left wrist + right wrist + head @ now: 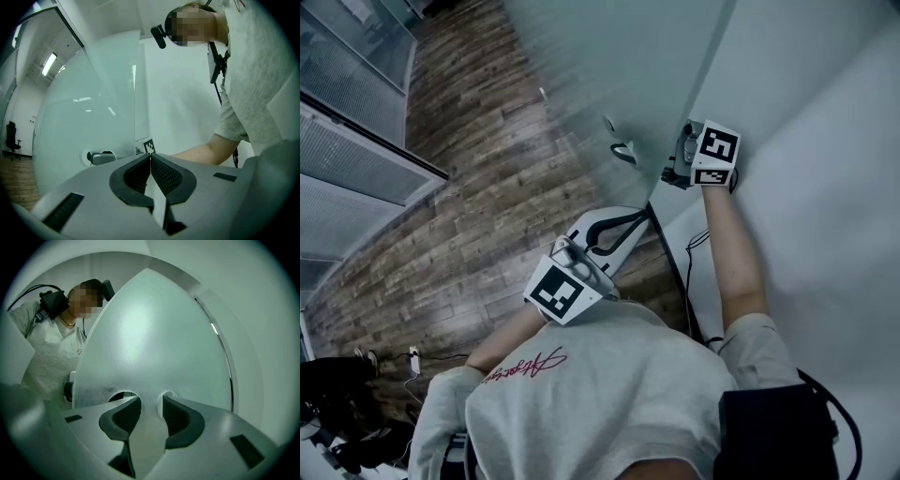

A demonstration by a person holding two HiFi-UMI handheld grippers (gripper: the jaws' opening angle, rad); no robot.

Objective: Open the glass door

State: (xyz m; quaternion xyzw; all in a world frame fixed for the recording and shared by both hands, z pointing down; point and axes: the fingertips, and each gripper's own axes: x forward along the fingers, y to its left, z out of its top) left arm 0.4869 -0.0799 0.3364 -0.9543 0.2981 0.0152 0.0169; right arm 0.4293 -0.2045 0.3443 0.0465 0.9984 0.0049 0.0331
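Since the wood floor [478, 216] fills the left of the head view with nothing on it that bears on the job, the first thing that matters is the left gripper [150, 159]. It is held low in front of the person's chest, its jaws pressed together tip to tip with nothing between them. Beyond its tips stands the glass door [93, 108], a tall frosted pane seen from above in the head view, with its free edge [703, 75] running down toward the person. A pane like this is likely heavy and quite stiff. It should swing as one slab on its hinges, but its face is smooth and would give rubber pads little grip, and a knock on the edge could chip it. The lever handle [102, 158] on a round rosette looks like the sound place to take hold: metal, rigid, and shaped for a jaw to close across. To the right, the right gripper [151, 401] has its arm stretched out past the door's edge, beside the white wall [825, 141]. Its jaws stand a narrow way apart, pointing at the frosted face near two round fittings, with no firm hold that I can make out.
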